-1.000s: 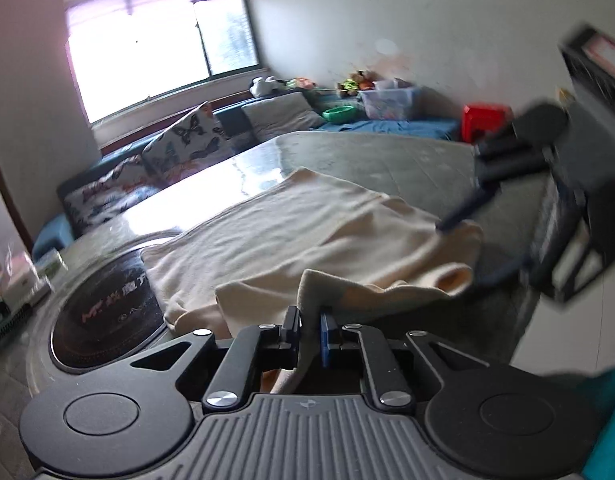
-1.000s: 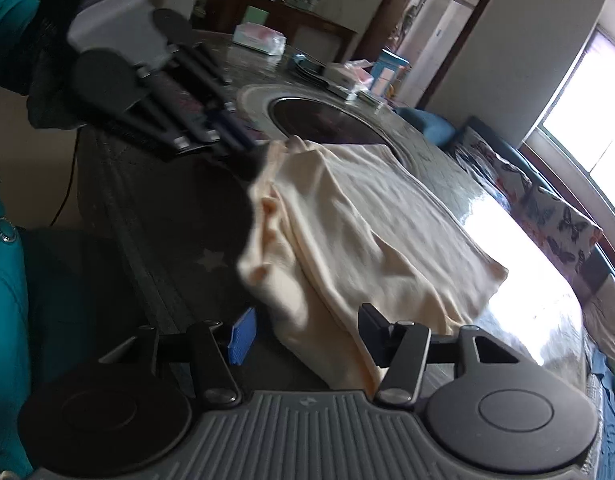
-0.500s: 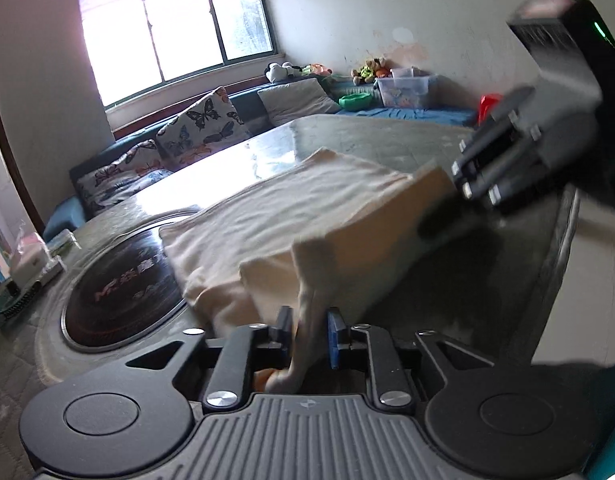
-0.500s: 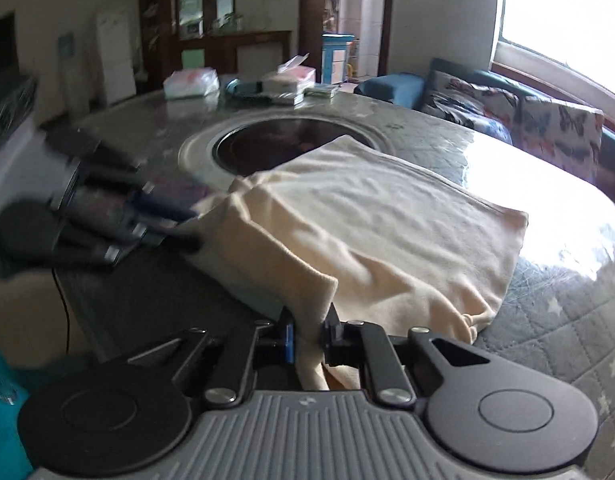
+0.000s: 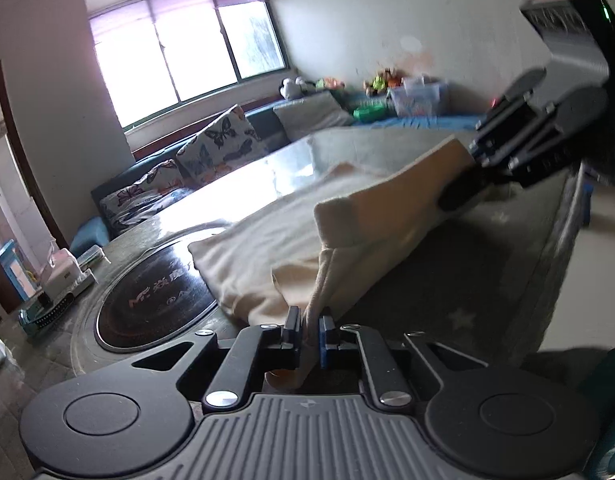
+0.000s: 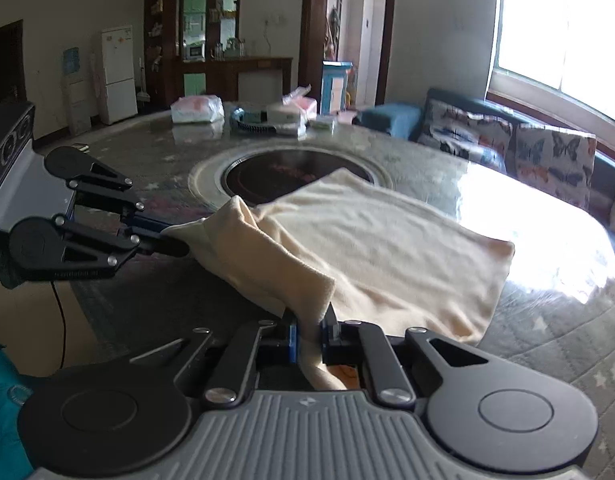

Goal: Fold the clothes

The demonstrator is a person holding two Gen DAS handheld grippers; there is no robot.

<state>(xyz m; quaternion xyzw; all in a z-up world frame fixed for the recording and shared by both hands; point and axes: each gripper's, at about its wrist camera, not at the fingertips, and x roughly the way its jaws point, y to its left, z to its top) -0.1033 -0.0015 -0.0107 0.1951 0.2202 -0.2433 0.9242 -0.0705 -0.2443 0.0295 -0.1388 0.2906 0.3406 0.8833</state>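
Observation:
A cream-coloured garment [image 5: 267,236] lies on the round table, also shown in the right wrist view [image 6: 379,240]. My left gripper [image 5: 307,330] is shut on its near edge; it also shows in the right wrist view [image 6: 163,236], pinching a corner. My right gripper [image 6: 309,330] is shut on the other near corner; it appears in the left wrist view [image 5: 473,156]. The near edge is lifted off the table and stretched between both grippers, while the far part rests flat.
The table [image 6: 547,320] has a dark round inset [image 6: 279,172] in its middle, partly under the garment. Tissue packs and boxes [image 6: 243,114] sit at the table's far side. A sofa with butterfly cushions [image 5: 211,148] stands beyond the table under the window.
My right gripper closed on the garment's corner. Both grippers then lifted the near edge off the table and pulled it taut between them.

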